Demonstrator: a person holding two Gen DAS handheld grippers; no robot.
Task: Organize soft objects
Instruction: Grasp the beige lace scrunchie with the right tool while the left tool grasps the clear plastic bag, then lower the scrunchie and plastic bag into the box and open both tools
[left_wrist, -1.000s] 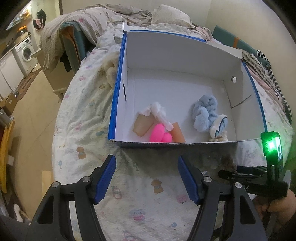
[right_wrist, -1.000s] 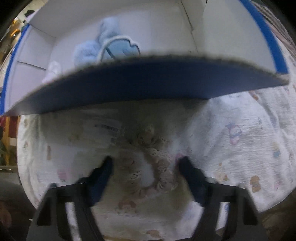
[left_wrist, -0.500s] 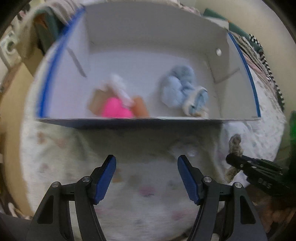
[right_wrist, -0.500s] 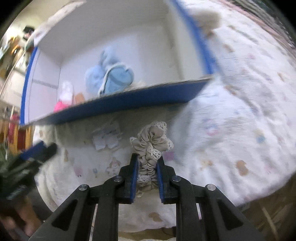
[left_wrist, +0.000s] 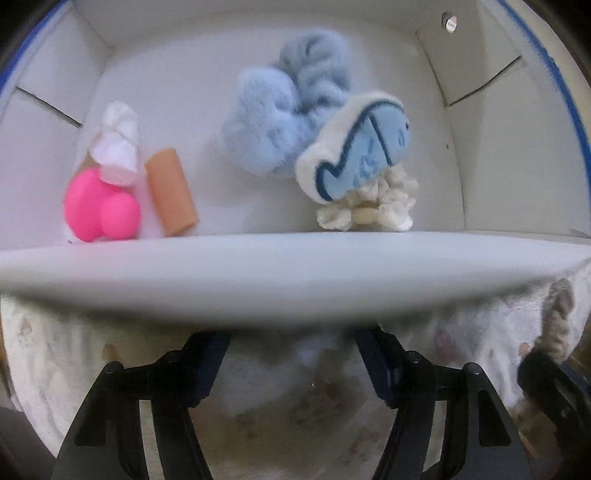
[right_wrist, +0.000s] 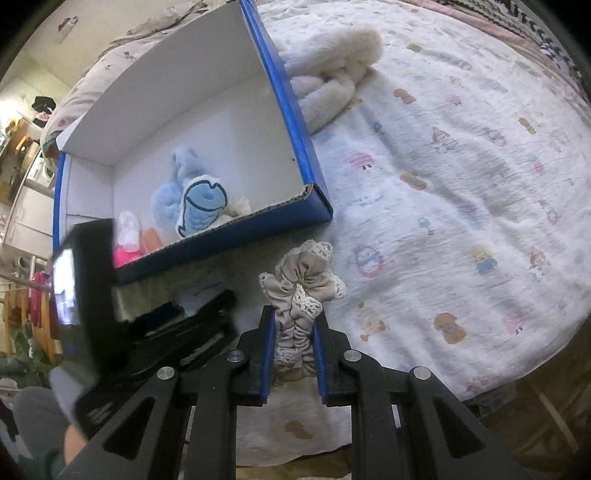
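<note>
While pointing steeply down, right tongs (right_wrist: 294, 334) pinch a beige scrunchie (right_wrist: 302, 286).

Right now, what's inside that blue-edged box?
Inside the box: a pink toy, orange roll, white cloth, blue scrunchie, whale plush, cream scrunchie. The near wall hides the front floor.

The left gripper (left_wrist: 291, 354), its jaws closing on nothing, is hanging before the box (left_wrist: 295, 266) holding a blue scrunchie (left_wrist: 273, 122).

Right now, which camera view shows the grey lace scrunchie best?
The right wrist view: the grey lace scrunchie sits centred and sharp, clamped in the right gripper. The left wrist view shows only a blurred part of it at the right edge.
</note>
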